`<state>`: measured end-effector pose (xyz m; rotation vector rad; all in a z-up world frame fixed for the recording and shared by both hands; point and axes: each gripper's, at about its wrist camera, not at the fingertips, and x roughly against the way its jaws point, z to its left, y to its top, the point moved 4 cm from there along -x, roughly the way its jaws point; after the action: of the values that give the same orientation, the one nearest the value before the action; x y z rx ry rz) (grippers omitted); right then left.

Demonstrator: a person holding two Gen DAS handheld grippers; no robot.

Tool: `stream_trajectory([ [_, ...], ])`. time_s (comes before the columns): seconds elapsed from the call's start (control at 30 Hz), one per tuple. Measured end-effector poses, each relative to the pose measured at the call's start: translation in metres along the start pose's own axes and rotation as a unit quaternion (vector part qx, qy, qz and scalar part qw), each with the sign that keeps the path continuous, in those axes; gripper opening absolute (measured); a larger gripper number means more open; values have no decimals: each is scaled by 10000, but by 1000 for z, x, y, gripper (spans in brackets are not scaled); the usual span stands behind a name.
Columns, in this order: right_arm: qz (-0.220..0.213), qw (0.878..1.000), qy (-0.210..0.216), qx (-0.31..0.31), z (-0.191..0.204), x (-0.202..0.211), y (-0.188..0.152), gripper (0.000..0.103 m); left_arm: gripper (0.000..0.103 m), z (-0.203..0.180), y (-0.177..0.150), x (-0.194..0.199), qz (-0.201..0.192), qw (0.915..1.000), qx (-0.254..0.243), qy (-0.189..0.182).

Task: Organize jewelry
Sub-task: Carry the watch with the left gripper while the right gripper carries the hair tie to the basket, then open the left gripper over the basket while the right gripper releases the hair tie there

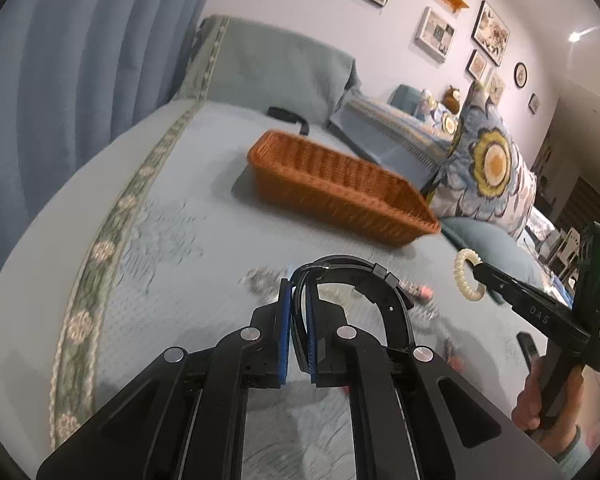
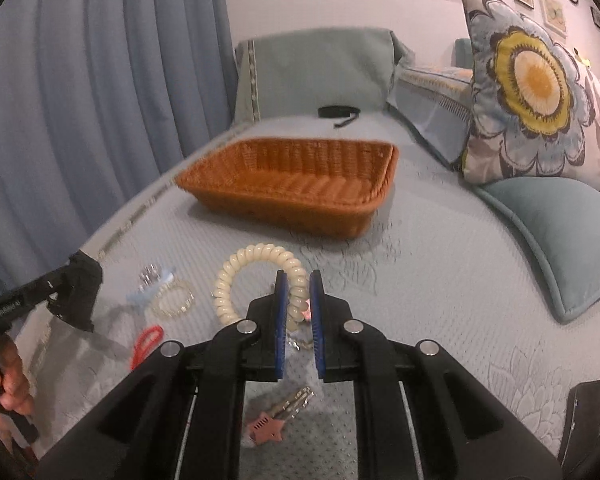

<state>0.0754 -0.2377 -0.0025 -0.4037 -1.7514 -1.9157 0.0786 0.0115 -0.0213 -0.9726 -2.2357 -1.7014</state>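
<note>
Cream spiral-coil bracelet (image 2: 260, 280) hangs pinched in the right hand-held gripper (image 2: 299, 312) above the bed; left hand-held gripper (image 1: 298, 320) clamps a black curved headband (image 1: 352, 280) — carry both level over the orange wicker basket (image 2: 300, 184) before letting go.

Printed in pale letters along the arm of the right gripper (image 1: 478, 270), as seen from the left wrist camera: "DAS", possibly part of a longer marking cut off by the angle. Also a small white label on the side of the left gripper (image 2: 74, 292) in the right wrist camera, too blurred to read. No legible writing on the framed pictures (image 1: 490, 32) on the wall, nor on the basket (image 2: 288, 184).
</note>
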Motion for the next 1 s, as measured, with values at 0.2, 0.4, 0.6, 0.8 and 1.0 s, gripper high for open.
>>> stream_trajectory([
  [0.2,-168,9998,26,-120,-10,-20,52,9,5,-32,51,-14,-242,9991,-317,-140],
  [0.4,149,9994,-141,-264,-25,-95,106,9,5,-54,114,-70,-471,9975,-509,-131],
  [0.6,757,9966,-311,-63,-25,-161,119,9,5,-57,138,-148,-205,9979,-605,123],
  [0.8,1245,9897,-600,373,-19,-198,101,9,6,-54,126,-192,143,9966,-743,333],
  [1.0,1321,9893,-509,346,-20,-204,95,13,14,-47,111,-209,526,9949,-786,363],
])
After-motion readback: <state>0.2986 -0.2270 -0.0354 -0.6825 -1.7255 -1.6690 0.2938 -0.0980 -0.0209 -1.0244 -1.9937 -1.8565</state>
